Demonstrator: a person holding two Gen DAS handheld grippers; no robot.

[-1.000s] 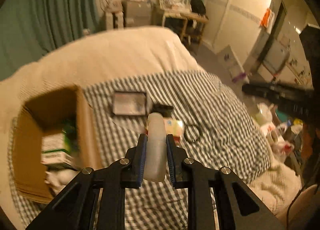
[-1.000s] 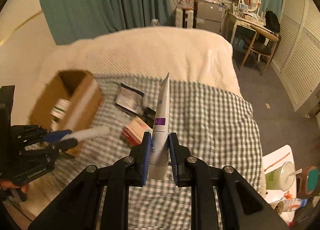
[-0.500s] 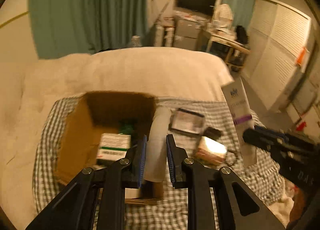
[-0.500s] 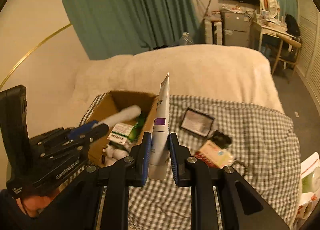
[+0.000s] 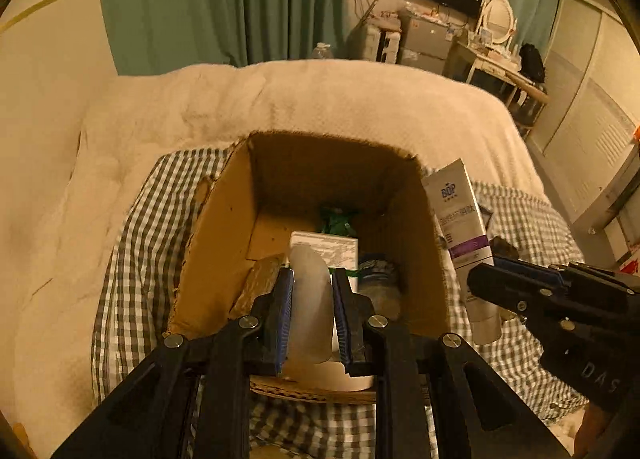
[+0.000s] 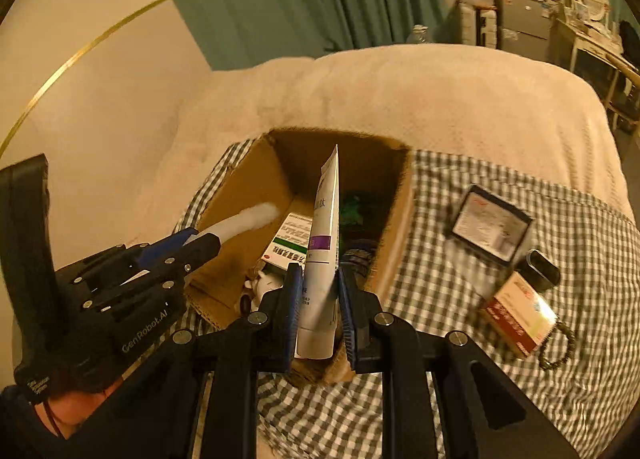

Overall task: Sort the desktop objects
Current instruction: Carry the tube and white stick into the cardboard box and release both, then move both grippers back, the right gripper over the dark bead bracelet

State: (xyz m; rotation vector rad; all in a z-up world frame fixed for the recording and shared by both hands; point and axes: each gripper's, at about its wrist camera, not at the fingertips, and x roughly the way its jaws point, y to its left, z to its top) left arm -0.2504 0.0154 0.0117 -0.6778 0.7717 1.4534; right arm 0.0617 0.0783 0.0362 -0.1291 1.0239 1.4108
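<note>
In the left wrist view, the left gripper (image 5: 310, 307) has its fingers (image 5: 282, 315) clenched on a pale translucent bottle (image 5: 310, 299), which stands up between them directly over the open cardboard box (image 5: 224, 235). The box sits on a checked cloth (image 5: 136, 243) that is spread over the bed (image 5: 320, 99). Inside the box there is a white carton with green print (image 5: 326, 249), something green (image 5: 336, 219) at the far side, and a dark round thing (image 5: 376, 271) to the right, which is too dim to tell. At the right side the right gripper (image 5: 486, 285) comes in, and it holds a white tube with a purple band (image 5: 460, 227) just beside the right wall of the box. In the right wrist view, the fingers (image 6: 290, 311) of the right gripper (image 6: 318, 313) are grasping this tube (image 6: 324, 243) near its cap end, with the flat crimped end pointing up and away, above the near edge of the box (image 6: 256, 195). The left gripper (image 6: 200, 243) reaches from the left with the bottle (image 6: 248, 219) over the box. To the right of the box, on the cloth (image 6: 440, 259), lie a dark framed flat case (image 6: 490, 225), a small black object (image 6: 542, 269), a red and white carton (image 6: 518, 313) and a beaded bracelet (image 6: 558, 353).
</note>
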